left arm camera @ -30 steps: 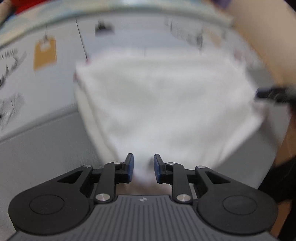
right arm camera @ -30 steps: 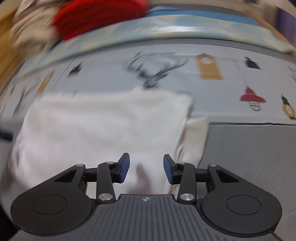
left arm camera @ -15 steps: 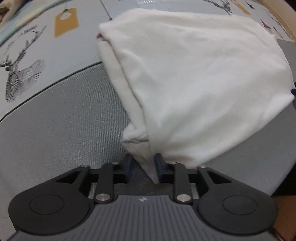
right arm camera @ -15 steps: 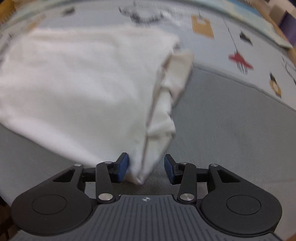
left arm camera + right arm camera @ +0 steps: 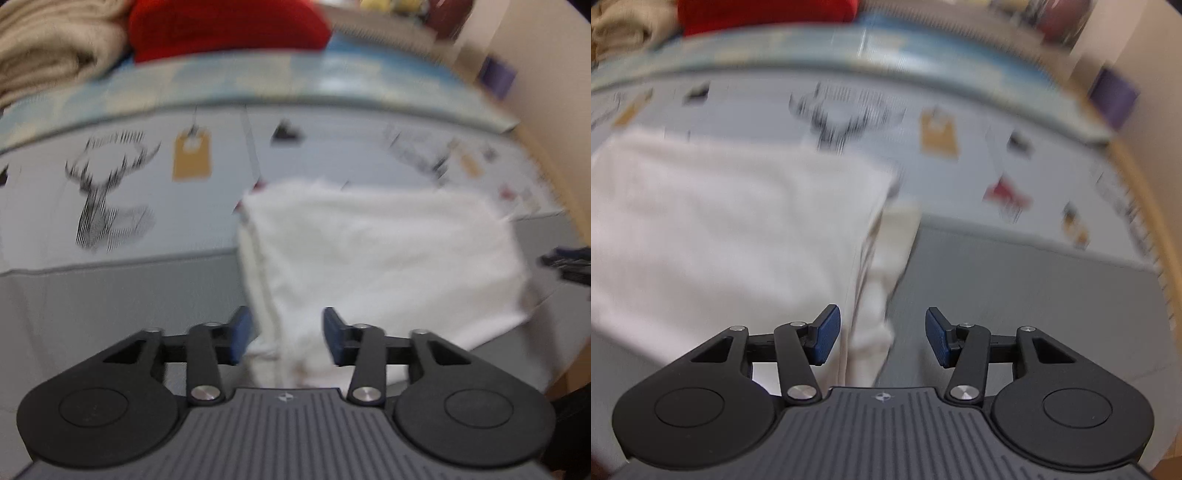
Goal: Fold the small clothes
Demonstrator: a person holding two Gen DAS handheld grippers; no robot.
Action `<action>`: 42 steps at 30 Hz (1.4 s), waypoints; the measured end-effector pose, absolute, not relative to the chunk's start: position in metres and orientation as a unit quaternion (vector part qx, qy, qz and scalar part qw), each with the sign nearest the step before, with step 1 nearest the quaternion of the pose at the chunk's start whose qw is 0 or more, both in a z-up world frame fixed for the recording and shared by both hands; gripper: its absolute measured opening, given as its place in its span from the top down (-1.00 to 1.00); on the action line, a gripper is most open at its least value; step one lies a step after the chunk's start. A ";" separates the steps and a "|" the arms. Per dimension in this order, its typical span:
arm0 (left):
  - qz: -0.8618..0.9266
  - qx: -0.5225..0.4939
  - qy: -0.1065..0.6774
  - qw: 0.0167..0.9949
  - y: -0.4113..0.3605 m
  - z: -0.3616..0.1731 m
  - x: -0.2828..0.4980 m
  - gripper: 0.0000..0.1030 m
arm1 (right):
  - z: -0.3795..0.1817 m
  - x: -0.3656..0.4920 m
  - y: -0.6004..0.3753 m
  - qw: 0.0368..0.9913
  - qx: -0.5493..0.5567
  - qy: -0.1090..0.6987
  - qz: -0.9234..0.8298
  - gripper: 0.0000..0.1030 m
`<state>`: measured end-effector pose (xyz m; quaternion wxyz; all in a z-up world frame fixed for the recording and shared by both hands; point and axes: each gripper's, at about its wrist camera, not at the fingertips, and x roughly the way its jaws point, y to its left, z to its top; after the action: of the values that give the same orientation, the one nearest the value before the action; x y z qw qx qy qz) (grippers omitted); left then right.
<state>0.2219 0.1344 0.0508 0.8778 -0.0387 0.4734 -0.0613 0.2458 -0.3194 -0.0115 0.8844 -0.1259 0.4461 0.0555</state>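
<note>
A folded white garment (image 5: 380, 254) lies on the grey surface, its far part over the printed cloth. Above its near left corner hangs my left gripper (image 5: 284, 339), jaws opening, pads clear of the fabric below. The same white garment (image 5: 731, 229) fills the left of the right wrist view, a cream inner layer showing along its right edge. Over its near right corner sits my right gripper (image 5: 882, 341), open, pads apart from the cloth. The other gripper's dark tip (image 5: 565, 262) shows at the far right of the left wrist view.
A pale printed cloth (image 5: 129, 177) with a deer drawing and tags covers the far half of the surface. Beyond it lie a beige folded pile (image 5: 48, 55) and a red garment (image 5: 229, 26). Bare grey mat (image 5: 1034, 295) stretches right of the white garment.
Both grippers let go of the garment's near corners and rose away; the left jaws spread wider. The garment now lies flat and folded.
</note>
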 end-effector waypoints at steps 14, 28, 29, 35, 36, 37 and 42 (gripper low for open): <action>0.002 -0.090 0.436 0.896 0.148 0.043 0.207 -0.20 | 0.040 0.207 -0.228 0.939 -0.028 0.325 0.106 0.07; 0.039 -0.088 0.455 0.885 0.187 0.030 0.213 -0.21 | -0.012 0.176 -0.084 0.914 -0.148 0.316 0.209 0.01; 0.042 -0.088 0.457 0.884 0.190 0.029 0.213 -0.22 | -0.018 0.176 -0.076 0.912 -0.147 0.320 0.210 0.02; 0.054 -0.085 0.468 0.878 0.206 0.024 0.215 -0.22 | -0.053 0.154 -0.028 0.901 -0.173 0.316 0.242 0.07; 0.056 -0.084 0.471 0.876 0.209 0.023 0.215 -0.22 | -0.058 0.149 -0.021 0.898 -0.176 0.315 0.253 0.07; 0.058 -0.085 0.472 0.875 0.211 0.021 0.216 -0.22 | -0.063 0.145 -0.014 0.894 -0.179 0.317 0.263 0.07; 0.060 -0.086 0.476 0.873 0.216 0.019 0.219 -0.22 | -0.082 0.124 0.016 0.866 -0.202 0.325 0.322 0.07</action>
<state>0.2190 0.2161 0.0192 0.8733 -0.0856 0.4759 0.0600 0.1243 0.0156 -0.0825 0.8658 -0.2021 0.3250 0.3223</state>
